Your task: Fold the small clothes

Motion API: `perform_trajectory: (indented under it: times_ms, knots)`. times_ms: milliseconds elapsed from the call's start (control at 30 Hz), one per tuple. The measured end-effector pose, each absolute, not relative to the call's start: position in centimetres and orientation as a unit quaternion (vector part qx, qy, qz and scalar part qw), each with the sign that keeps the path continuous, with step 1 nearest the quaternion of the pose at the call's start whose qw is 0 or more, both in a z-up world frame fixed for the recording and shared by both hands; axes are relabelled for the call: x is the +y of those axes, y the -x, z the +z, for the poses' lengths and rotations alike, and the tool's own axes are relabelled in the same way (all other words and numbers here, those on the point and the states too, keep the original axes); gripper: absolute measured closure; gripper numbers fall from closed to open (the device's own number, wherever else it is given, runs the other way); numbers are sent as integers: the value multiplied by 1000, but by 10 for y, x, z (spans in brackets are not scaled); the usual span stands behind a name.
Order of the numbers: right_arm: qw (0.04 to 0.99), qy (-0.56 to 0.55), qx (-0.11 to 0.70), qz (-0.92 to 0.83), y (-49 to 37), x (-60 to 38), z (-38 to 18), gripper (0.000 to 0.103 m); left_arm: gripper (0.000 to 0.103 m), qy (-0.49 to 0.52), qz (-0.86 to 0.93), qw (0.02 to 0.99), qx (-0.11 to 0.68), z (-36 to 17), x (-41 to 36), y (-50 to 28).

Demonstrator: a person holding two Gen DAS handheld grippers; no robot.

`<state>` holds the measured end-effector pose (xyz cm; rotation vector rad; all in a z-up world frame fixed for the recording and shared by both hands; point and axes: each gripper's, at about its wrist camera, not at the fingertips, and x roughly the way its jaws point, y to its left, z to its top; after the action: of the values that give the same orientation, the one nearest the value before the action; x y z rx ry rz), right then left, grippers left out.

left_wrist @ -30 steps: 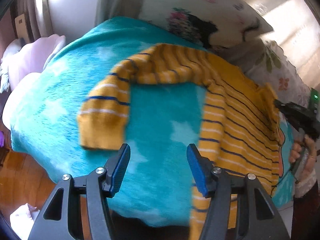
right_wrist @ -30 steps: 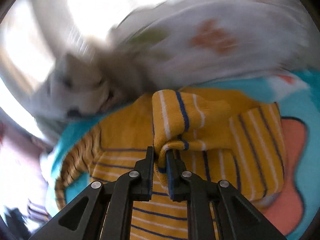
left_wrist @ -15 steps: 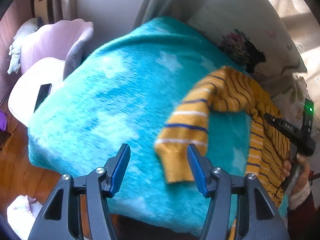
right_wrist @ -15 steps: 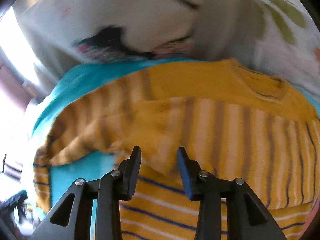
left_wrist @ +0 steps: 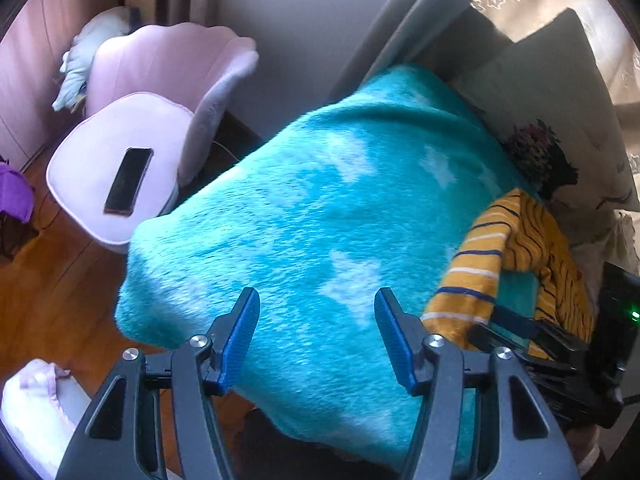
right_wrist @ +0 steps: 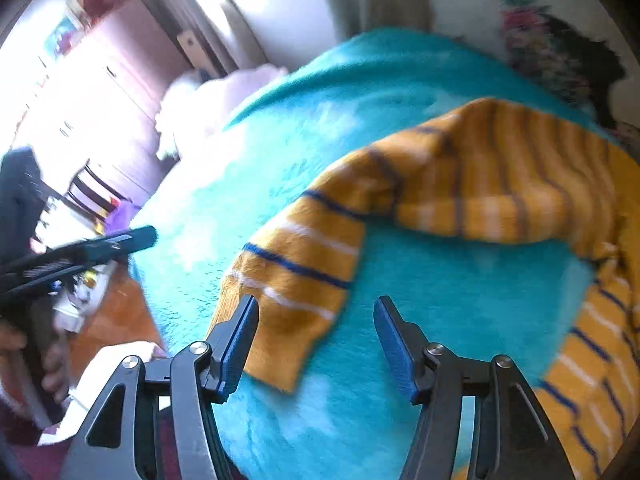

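A small yellow sweater (right_wrist: 492, 184) with blue and white stripes lies on a turquoise fleece blanket (right_wrist: 460, 288). Its left sleeve (right_wrist: 296, 276) stretches out to the left, cuff near the blanket's front edge. My right gripper (right_wrist: 316, 340) is open and empty, hovering just in front of that cuff. My left gripper (left_wrist: 316, 340) is open and empty over bare blanket (left_wrist: 320, 220), left of the sweater (left_wrist: 532, 256). The sleeve (left_wrist: 468, 280) shows at the right of the left wrist view, with the right gripper (left_wrist: 516, 332) beside its cuff. The left gripper (right_wrist: 80, 252) shows at the left of the right wrist view.
A pink chair (left_wrist: 132, 148) with a dark phone (left_wrist: 129, 186) on its seat stands left of the bed. Printed pillows (left_wrist: 560, 128) lie behind the sweater. Wooden floor (left_wrist: 52, 288) lies beyond the blanket's left edge.
My right gripper let go of the folded right sleeve, opened, and swung left to the other sleeve's cuff. My left gripper panned left, away from the sweater, staying open.
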<state>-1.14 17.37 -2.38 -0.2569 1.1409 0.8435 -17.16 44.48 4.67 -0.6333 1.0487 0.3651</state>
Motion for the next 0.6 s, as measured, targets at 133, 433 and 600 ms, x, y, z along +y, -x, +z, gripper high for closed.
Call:
perform_trajectory:
  times_ms: [133, 433, 600]
  knots:
    - [751, 117, 527, 380, 14, 192, -35, 64, 44, 299, 173, 800, 490, 44, 448, 177]
    - [776, 74, 498, 380, 0, 152, 16, 92, 44, 284, 154, 810, 489, 54, 422, 158]
    - [828, 30, 457, 323, -34, 40, 79, 92, 44, 261, 135, 827, 479, 72, 378, 141]
